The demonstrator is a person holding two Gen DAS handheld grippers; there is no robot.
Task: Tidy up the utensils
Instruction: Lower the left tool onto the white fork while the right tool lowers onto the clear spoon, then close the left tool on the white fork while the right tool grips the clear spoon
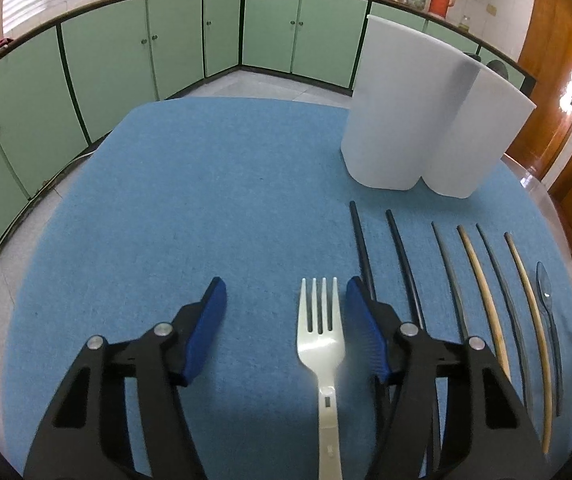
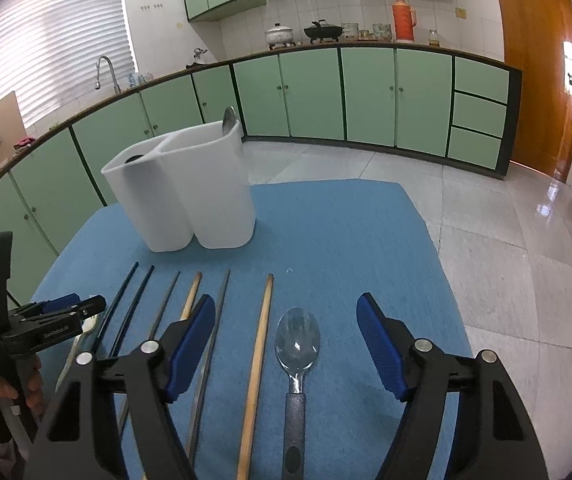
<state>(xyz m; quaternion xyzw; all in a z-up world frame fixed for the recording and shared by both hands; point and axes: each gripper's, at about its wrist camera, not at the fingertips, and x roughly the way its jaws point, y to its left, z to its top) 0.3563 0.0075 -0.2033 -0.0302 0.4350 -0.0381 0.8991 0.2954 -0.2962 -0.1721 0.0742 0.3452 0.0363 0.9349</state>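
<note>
On blue mat (image 1: 205, 200): 1 fork (image 1: 320, 336) | 1 spoon (image 2: 297, 344) | 6 chopsticks (image 2: 259, 352)

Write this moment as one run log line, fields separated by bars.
left gripper: open, astride white fork | right gripper: open, astride clear spoon | both utensils lying on blue mat

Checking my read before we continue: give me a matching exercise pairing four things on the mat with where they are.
Things:
1. white fork
2. clear spoon
3. white caddy
4. metal spoon

Places:
A. standing in the caddy
B. between the left gripper's fingers
C. at the far end of the blue mat
D. between the right gripper's fingers

Pairs: 1-B, 2-D, 3-C, 4-A
</note>
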